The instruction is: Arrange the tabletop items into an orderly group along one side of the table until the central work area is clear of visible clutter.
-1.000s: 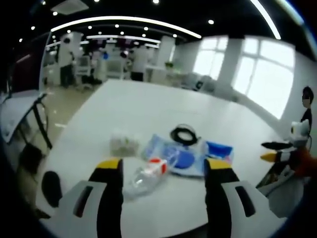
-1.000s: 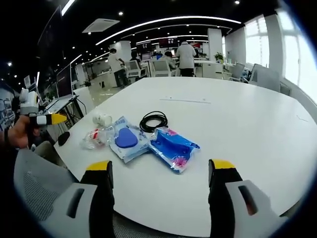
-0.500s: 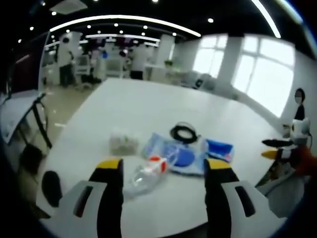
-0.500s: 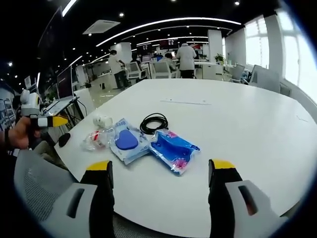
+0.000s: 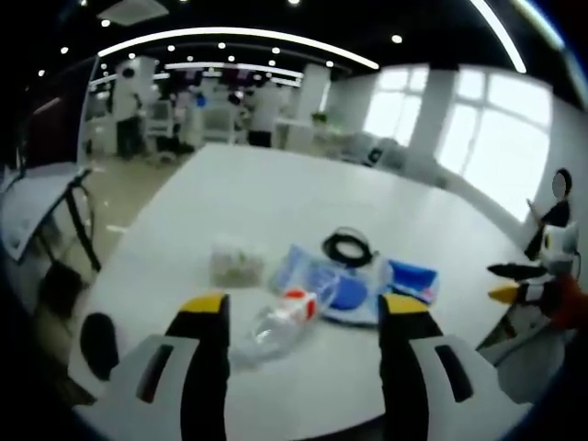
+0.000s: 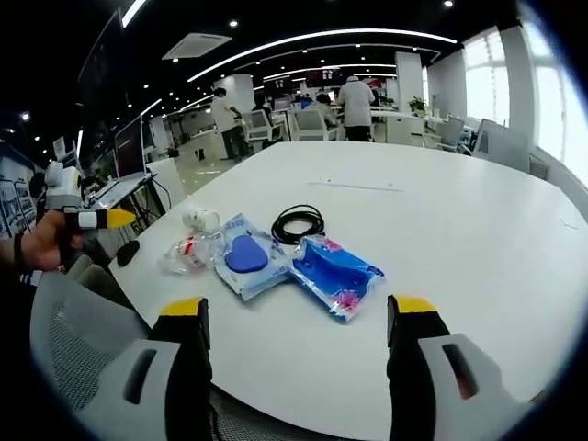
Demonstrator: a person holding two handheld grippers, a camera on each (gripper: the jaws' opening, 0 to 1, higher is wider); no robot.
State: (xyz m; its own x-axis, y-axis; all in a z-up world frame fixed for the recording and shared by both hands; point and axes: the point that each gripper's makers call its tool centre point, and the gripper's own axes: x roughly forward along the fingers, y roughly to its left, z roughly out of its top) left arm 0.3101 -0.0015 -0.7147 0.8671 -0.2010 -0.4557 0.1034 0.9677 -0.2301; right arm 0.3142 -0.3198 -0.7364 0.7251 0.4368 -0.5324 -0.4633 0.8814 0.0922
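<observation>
In the right gripper view, the left tool shows at the far left edge, held in a person's hand short of the white counter; its jaws cannot be told open or closed there. Near that edge of the counter lie, left to right, a small white bundle, a crushed clear plastic bottle with a red label, a clear packet with a blue pad, a coiled black cable just behind it, and a blue pouch. The right tool hangs wide, holding nothing. In the left gripper view, the left tool spreads wide, empty, around the bottle; the cable lies beyond.
</observation>
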